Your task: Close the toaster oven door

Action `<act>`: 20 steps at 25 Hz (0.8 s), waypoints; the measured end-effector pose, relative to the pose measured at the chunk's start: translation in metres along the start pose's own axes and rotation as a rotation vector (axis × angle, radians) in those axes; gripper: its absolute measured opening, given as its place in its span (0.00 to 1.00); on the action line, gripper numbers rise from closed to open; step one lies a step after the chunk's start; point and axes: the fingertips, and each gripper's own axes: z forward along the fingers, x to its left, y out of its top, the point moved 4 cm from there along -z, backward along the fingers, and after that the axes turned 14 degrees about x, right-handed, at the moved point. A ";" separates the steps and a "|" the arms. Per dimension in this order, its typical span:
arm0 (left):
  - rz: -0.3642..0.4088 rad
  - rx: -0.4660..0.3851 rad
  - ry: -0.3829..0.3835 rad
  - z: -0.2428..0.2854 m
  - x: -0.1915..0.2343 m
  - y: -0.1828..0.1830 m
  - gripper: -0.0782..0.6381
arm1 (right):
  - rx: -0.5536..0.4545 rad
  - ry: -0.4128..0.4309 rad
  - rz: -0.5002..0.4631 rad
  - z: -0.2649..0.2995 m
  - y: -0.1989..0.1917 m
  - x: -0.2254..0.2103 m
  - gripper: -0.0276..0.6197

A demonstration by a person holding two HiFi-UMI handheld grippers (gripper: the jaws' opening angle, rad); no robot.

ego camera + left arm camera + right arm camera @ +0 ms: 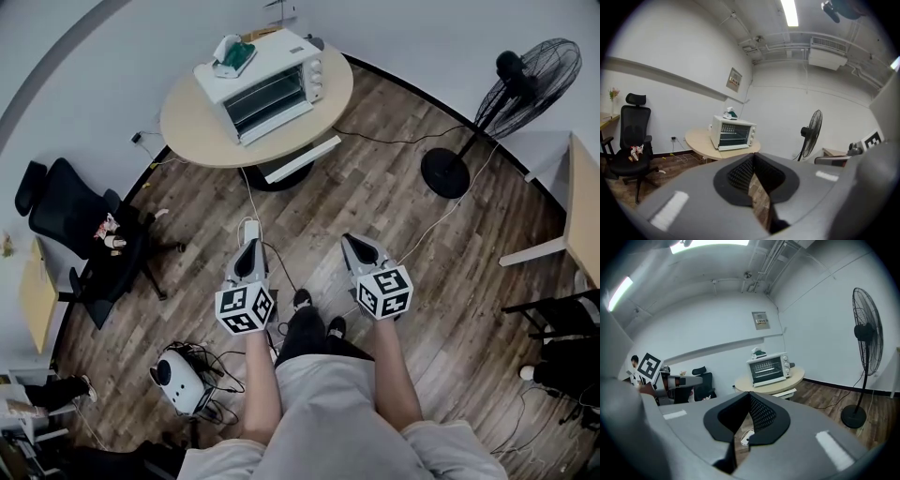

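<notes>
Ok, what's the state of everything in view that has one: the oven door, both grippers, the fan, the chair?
toaster oven door: looks closed, upright against the oven front.
left gripper: shut, nothing between the jaws.
right gripper: shut, empty.
fan: standing upright; cannot tell whether it runs.
office chair: upright, small items on the seat.

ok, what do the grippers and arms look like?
Both are alike. The left gripper and right gripper have grey tapered bodies with black ribbed pads inside. Each carries a white cube with black square markers. No cables show on them. Forearms are sleeveless, and the shirt is light grey.
</notes>
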 end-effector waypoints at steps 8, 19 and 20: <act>-0.006 -0.008 0.008 0.040 0.003 0.018 0.19 | -0.003 0.007 -0.013 0.029 0.019 -0.028 0.04; -0.025 -0.033 0.011 0.109 0.019 0.064 0.19 | -0.028 -0.021 -0.037 0.076 0.069 -0.077 0.04; -0.028 -0.034 0.011 0.117 0.022 0.070 0.19 | -0.025 -0.022 -0.035 0.084 0.073 -0.083 0.04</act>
